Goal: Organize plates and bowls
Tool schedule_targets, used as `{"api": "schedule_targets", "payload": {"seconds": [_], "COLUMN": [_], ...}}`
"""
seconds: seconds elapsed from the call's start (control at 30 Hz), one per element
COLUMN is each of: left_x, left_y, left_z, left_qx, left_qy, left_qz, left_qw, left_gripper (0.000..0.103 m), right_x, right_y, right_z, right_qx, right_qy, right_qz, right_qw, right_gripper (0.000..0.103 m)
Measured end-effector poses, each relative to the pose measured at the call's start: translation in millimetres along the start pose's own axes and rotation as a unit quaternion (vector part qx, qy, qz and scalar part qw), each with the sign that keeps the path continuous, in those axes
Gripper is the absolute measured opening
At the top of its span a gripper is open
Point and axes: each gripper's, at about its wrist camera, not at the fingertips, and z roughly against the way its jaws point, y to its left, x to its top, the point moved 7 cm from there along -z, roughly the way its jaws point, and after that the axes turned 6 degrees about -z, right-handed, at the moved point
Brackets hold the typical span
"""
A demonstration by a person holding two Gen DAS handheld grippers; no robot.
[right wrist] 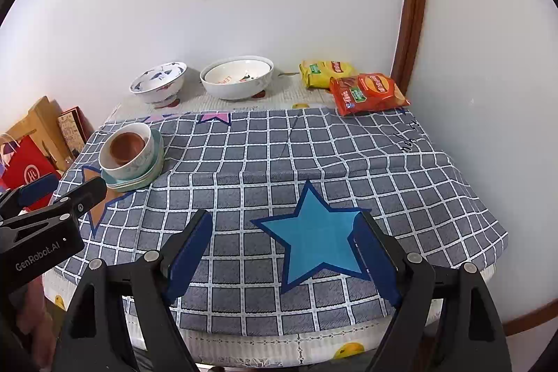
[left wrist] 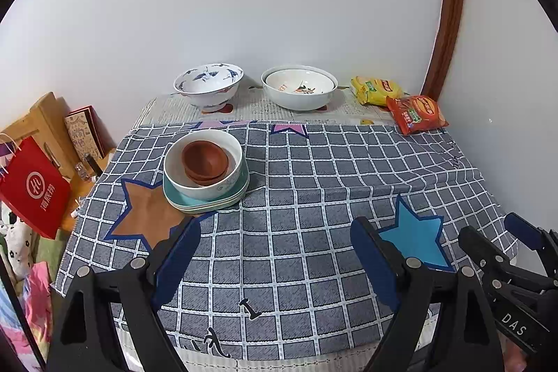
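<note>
A stack stands on the left of the checked cloth: teal plates [left wrist: 195, 199] [right wrist: 153, 171], a white bowl [left wrist: 226, 185] [right wrist: 144, 152] on them, and brown bowls [left wrist: 205, 162] [right wrist: 127, 145] nested inside it. At the back stand a blue-patterned bowl [left wrist: 208, 86] [right wrist: 158, 84] and two nested white bowls [left wrist: 299, 89] [right wrist: 237, 79]. My left gripper [left wrist: 275, 236] is open and empty above the cloth's front, right of the stack. My right gripper [right wrist: 282, 232] is open and empty over the blue star [right wrist: 314, 241]; it also shows in the left wrist view [left wrist: 495, 232].
A yellow snack bag [left wrist: 375, 89] [right wrist: 326, 72] and a red snack bag [left wrist: 416, 114] [right wrist: 369, 93] lie at the back right. A red paper bag [left wrist: 33, 190], a box and books stand left of the table. Walls close the back and right.
</note>
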Motion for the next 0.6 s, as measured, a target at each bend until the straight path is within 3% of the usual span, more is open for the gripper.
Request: {"api": "schedule_targets", "payload": {"seconds": [0.6], "left_x": [-3.2], "left_y": [-4.9], "left_z": [3.9], "left_qx": [-0.002], "left_qy": [0.002], "left_qz": [-0.002], "left_qw": [1.0], "left_gripper": [0.087], "right_x": [-4.6], "right_y": [-3.5], "right_z": [9.8], "right_qx": [-0.004], "right_qy": [-0.004], "right_qz": [-0.005], "right_qw": [1.0], "right_gripper": [0.082]}}
